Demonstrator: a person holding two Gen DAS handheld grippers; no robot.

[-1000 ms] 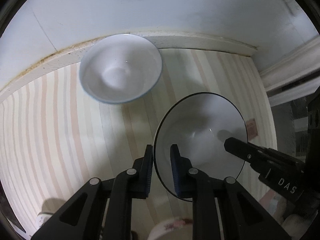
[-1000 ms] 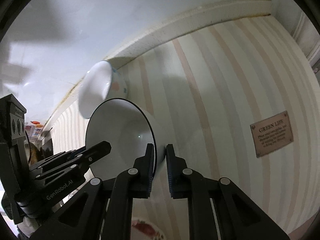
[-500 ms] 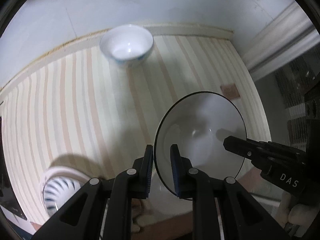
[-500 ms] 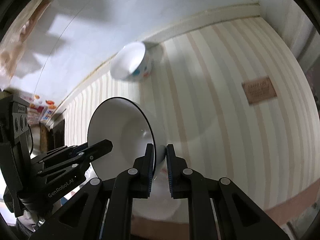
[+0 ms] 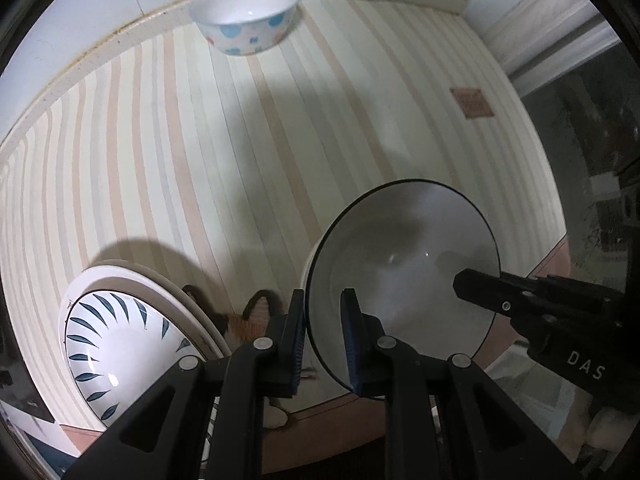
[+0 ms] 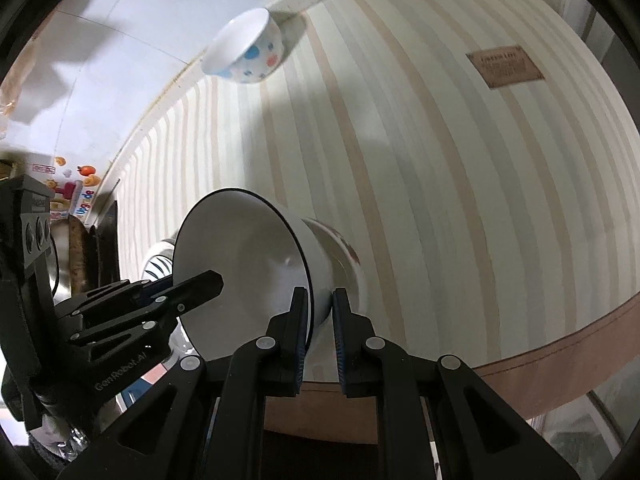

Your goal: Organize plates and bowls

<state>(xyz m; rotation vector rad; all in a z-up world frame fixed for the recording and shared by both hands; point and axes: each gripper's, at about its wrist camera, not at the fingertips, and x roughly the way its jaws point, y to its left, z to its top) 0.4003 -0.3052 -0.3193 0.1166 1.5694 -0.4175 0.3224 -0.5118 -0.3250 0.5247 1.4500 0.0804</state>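
A leaf-patterned plate (image 5: 120, 344) is lying at the left on the striped table (image 5: 240, 152), its lower edge cut off. Right of it, the left gripper (image 5: 323, 332) and right gripper (image 6: 321, 320) are each clamping opposite rims of a black-rimmed white bowl (image 5: 404, 280), jaws grasping it above the table's near edge. What is lying beneath it is hard to make out.

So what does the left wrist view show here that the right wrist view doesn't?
Only the left wrist view shows clearly the blue-leaf patterned plate stacked on a larger plate at the near table edge; the right view catches only a sliver of it. Only the right wrist view shows the colourful stickers on the left side, and the readable outer wall of the held bowl. Both show the black-rimmed white bowl gripped on its rim by the left tongs and the right tongs, the polka-dot bowl by the wall, the striped tablecloth and its brown label.
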